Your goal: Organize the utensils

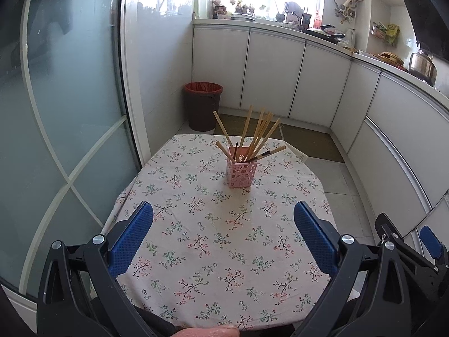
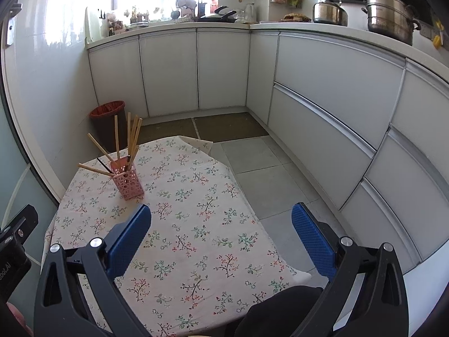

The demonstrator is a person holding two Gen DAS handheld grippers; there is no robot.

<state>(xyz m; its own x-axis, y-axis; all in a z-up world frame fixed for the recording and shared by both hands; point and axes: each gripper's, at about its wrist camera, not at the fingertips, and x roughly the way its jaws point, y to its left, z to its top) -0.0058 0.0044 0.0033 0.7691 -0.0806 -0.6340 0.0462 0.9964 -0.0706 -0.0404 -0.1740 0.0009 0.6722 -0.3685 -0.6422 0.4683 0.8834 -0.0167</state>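
Observation:
A pink perforated holder stands upright on the floral tablecloth, past the table's middle. Several wooden chopsticks fan out of it, with a dark one among them. My left gripper is open and empty, held above the near half of the table, well short of the holder. In the right wrist view the holder stands at the far left with its chopsticks. My right gripper is open and empty, over the table's right edge, right of the holder.
A dark bin with a red liner stands on the floor beyond the table. White kitchen cabinets curve round the back and right. A frosted glass door is on the left. The right gripper shows at the lower right of the left wrist view.

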